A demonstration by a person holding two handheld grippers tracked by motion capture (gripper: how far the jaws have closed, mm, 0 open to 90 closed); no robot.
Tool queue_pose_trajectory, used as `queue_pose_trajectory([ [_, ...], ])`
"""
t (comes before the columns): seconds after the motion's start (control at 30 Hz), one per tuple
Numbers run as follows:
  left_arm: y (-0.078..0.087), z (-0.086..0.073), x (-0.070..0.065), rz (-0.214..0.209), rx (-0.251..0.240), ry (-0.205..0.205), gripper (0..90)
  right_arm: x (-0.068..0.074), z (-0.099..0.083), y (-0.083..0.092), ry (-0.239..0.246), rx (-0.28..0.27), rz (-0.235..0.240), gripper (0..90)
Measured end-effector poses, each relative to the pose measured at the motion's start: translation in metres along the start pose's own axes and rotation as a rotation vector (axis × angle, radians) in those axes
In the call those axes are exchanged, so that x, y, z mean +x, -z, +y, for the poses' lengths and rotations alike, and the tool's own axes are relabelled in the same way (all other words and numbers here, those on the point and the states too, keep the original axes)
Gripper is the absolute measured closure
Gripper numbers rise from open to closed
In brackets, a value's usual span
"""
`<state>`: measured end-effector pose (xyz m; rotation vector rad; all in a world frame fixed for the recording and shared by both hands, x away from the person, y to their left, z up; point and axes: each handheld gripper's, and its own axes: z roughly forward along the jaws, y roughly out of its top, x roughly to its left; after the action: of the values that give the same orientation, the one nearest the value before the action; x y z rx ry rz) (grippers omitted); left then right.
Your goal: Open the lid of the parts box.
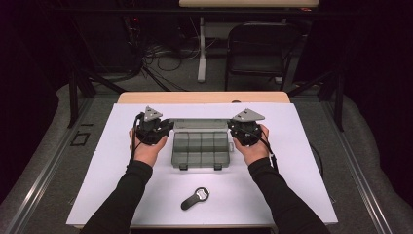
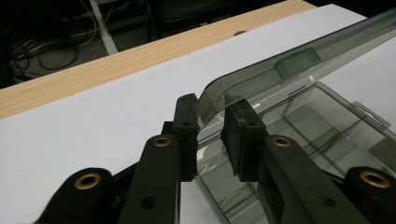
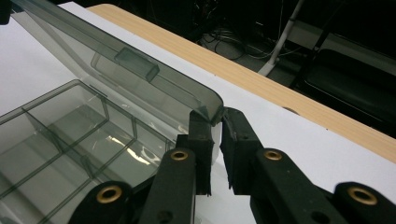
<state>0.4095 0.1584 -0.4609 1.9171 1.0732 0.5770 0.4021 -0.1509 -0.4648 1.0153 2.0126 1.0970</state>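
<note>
Organizer box (image 1: 201, 148) mid-desk (image 1: 292, 190), lid (image 2: 299, 65) half raised. Left claw (image 2: 211, 135), right claw (image 3: 214, 140) pinching lid's rear corners. Risk: uneven lift twists lid, thin rim slips, lid slams onto box.

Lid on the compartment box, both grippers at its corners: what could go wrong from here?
1. The left gripper and right gripper each pinch only a thin corner of the lid; it could slip out and drop shut.
2. Uneven lifting might twist the lid.
3. The light compartment box may slide on the white sheet.
</note>
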Motion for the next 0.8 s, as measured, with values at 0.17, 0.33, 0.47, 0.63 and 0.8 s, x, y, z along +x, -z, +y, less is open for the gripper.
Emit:
queue_pose_trajectory([
  [0.17,-0.004,0.002,0.006,-0.013,-0.006,0.050,80.6,-0.002,0.001,-0.004,-0.013,-0.017,-0.010,83.5],
  [0.33,-0.007,0.006,0.008,0.004,-0.006,0.063,83.4,-0.005,0.004,-0.006,-0.032,-0.013,-0.005,83.8],
  [0.47,-0.010,0.007,0.009,0.017,-0.015,0.070,84.4,-0.007,0.007,-0.009,-0.026,-0.006,-0.011,84.0],
  [0.63,-0.013,0.009,0.010,0.021,-0.016,0.082,84.8,-0.009,0.008,-0.012,-0.037,-0.015,-0.009,84.2],
  [0.8,-0.015,0.011,0.011,0.026,-0.016,0.095,84.9,-0.012,0.007,-0.014,-0.083,-0.026,0.006,83.6],
])
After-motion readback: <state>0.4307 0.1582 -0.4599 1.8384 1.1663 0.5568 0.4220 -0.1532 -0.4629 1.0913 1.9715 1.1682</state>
